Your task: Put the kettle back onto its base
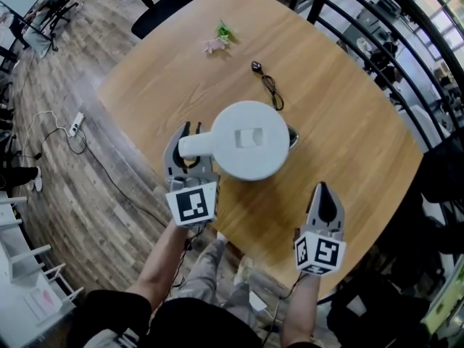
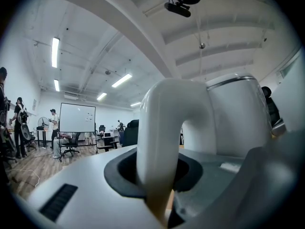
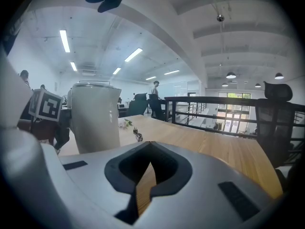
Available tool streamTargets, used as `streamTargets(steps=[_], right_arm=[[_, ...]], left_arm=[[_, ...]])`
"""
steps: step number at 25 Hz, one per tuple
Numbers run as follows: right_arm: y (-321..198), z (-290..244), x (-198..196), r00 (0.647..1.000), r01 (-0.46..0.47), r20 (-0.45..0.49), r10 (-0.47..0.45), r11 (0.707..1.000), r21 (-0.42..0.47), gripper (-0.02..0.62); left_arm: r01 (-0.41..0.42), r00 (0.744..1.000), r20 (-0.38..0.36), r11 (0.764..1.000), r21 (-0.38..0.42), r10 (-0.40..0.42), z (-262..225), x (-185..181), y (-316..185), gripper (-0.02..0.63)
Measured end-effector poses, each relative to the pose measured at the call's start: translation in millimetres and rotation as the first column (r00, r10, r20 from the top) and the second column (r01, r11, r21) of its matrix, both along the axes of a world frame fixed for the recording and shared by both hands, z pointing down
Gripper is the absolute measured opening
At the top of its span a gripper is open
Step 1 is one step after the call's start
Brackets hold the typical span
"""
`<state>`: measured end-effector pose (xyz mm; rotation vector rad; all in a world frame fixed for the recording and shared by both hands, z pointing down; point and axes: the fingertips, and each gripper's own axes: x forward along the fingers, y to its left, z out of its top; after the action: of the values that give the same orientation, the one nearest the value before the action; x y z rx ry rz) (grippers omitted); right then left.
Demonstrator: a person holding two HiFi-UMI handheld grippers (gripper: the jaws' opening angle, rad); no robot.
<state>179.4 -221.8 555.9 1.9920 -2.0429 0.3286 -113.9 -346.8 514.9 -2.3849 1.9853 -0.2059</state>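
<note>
1 kettle (image 1: 250, 140), 2 grippers, 1 cord (image 1: 270, 85), 1 flower sprig (image 1: 220, 36) on 1 table (image 1: 348, 143).
The left gripper (image 1: 191, 133) pinches the handle (image 2: 167, 128) of the kettle, which is at mid-table with its lid shut and contents hidden. The right gripper (image 1: 324, 188) is empty, its jaws pressed together.

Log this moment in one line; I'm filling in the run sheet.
left gripper: shut on kettle handle | right gripper: shut, empty | kettle: upright, lid closed

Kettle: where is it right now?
Head view, centre of the wooden table: the kettle, its handle gripped in the left claw, with the black cord just beyond it.
</note>
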Motion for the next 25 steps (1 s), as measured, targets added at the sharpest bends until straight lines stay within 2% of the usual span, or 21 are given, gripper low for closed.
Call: streamTargets(steps=[10,16,25], right_arm=[[6.8,4.6,-2.7,1.000,0.006,0.002,-0.006,1.000,-0.006,-0.002],[13.8,5.1,-5.8,1.000,0.004,0.000,-0.004,1.000,-0.014,-0.002],[23.2,10.5,-10.7,1.000,0.017,0.007,-0.017,1.000,-0.016,-0.002]], left_arm=[[0.007,1.000,0.014,1.000,-0.010,-0.007,11.7,-2.8,16.1,0.078],[0.019,1.000,-0.018,1.000,-0.004,-0.019,15.5,-8.8,21.2,0.078],[-0.014,1.000,0.016,1.000,-0.012,0.014,18.7,-3.1,29.8,0.078]])
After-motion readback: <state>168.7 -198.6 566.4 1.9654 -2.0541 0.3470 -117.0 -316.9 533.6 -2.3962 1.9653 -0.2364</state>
